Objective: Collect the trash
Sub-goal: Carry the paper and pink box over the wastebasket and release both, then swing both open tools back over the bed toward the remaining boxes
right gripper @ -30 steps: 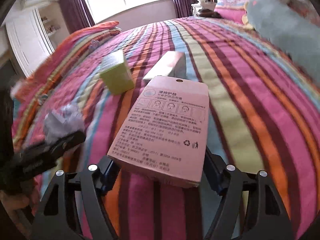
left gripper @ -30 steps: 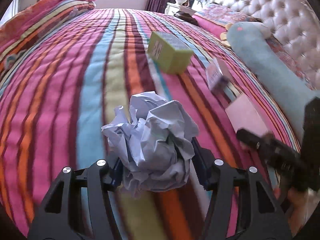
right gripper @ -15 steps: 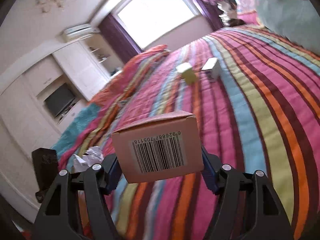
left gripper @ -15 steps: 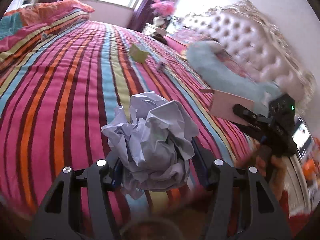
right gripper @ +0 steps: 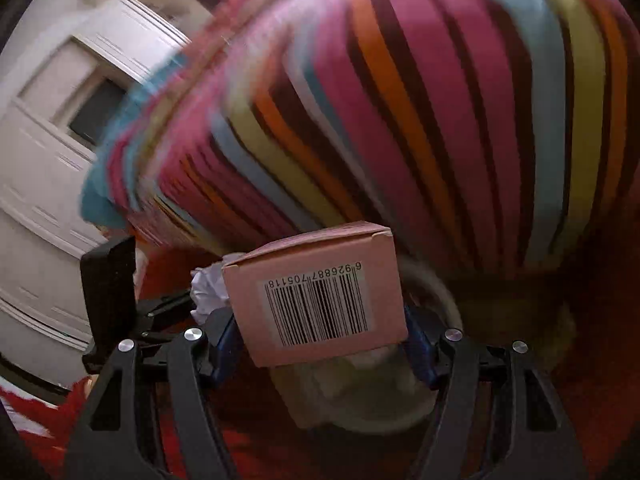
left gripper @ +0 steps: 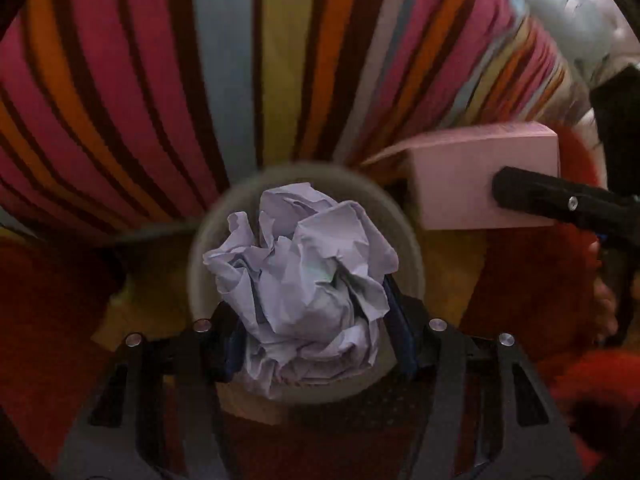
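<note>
My left gripper (left gripper: 310, 344) is shut on a crumpled ball of white paper (left gripper: 304, 276) and holds it over the round opening of a pale bin (left gripper: 408, 236) on the floor beside the bed. My right gripper (right gripper: 320, 340) is shut on a pink cardboard box (right gripper: 316, 304) with a barcode end facing me, above the same bin (right gripper: 436, 284). The box also shows in the left wrist view (left gripper: 476, 176), right of the bin, with a right gripper finger (left gripper: 560, 200) on it. The paper ball (right gripper: 208, 288) and left gripper (right gripper: 156, 312) show at the left in the right wrist view.
The striped bedspread (left gripper: 200, 80) hangs down the bed's side just behind the bin. A red rug (left gripper: 48, 312) covers the floor around it. A white cabinet (right gripper: 48, 152) stands at the left. A light blue plush (left gripper: 560, 4) lies on the bed at upper right.
Both grippers have swung off the bed top and down to the bin on the floor, each still holding its item. The bin has come into view under them.
</note>
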Tool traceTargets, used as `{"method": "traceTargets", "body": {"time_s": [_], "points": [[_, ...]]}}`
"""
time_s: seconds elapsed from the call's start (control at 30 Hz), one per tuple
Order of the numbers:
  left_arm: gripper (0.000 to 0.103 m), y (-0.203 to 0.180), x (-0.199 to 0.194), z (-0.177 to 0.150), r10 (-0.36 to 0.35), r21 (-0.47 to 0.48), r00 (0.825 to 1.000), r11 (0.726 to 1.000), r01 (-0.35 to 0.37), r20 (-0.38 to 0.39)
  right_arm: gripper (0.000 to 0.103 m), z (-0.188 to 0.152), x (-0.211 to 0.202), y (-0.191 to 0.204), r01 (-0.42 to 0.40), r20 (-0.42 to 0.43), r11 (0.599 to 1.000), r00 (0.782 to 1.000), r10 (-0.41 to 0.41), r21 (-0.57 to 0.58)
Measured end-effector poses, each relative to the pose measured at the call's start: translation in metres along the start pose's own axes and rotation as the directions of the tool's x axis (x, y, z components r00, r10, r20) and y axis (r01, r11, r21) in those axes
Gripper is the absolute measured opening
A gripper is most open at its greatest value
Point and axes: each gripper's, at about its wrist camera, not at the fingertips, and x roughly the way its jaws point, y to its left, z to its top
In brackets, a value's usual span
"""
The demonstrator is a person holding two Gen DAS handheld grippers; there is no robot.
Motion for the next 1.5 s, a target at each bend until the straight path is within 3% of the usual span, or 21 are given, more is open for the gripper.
{"method": "traceTargets", "body": {"time_s": [0.1,0.3,0.43,0.47,0.57,0.6,0.97,1.1,1.33,1.4,1.5], "points": [[0.057,-0.001,0.02,0.0,0.022,0.014,0.998,1.0,-0.022,-0.064,0.064,-0.014,0.023,-0.003,0.082,-0.074,0.996,0.994,-0.085,-0.042],[0.059,-0.001,0.029,0.001,0.033,0.004,0.995,0.999,-0.033,-0.09,0.065,-0.01,0.042,0.0,0.129,-0.113,0.987,0.984,-0.14,-0.098],[0.078,0.001,0.032,0.0,0.074,-0.003,0.991,0.997,-0.075,-0.109,0.065,-0.026,0.044,0.011,0.151,-0.113,0.981,0.98,-0.164,-0.121],[0.079,0.001,0.033,0.0,0.085,-0.004,0.991,0.996,-0.086,-0.105,0.066,-0.025,0.047,0.012,0.166,-0.115,0.979,0.977,-0.18,-0.122],[0.079,0.006,0.031,0.0,0.103,-0.012,0.99,0.994,-0.105,-0.096,0.087,-0.026,0.054,0.028,0.188,-0.106,0.975,0.974,-0.201,-0.115],[0.079,0.007,0.031,0.0,0.102,-0.014,0.99,0.995,-0.104,-0.094,0.09,-0.028,0.052,0.032,0.188,-0.102,0.977,0.975,-0.198,-0.104],[0.079,0.001,0.027,0.004,0.11,0.009,0.99,0.994,-0.109,-0.088,0.09,-0.024,0.036,0.018,0.201,-0.088,0.974,0.974,-0.21,-0.101],[0.079,-0.005,0.006,0.011,0.125,0.038,0.992,0.992,-0.123,-0.037,0.09,-0.018,0.022,0.024,0.21,-0.024,0.965,0.976,-0.216,-0.156],[0.079,-0.016,-0.063,0.046,0.04,0.093,0.997,0.995,-0.047,0.067,0.09,0.017,-0.026,0.03,0.258,0.158,0.95,0.96,-0.232,-0.177],[0.079,-0.019,-0.09,0.063,0.051,0.113,0.989,0.991,-0.067,0.138,0.09,0.034,-0.048,0.033,0.25,0.229,0.952,0.951,-0.207,-0.176],[0.079,-0.012,-0.139,0.105,-0.004,0.108,0.964,0.994,-0.026,0.266,0.09,0.058,-0.068,0.036,0.266,0.302,0.944,0.932,-0.2,-0.194]]}}
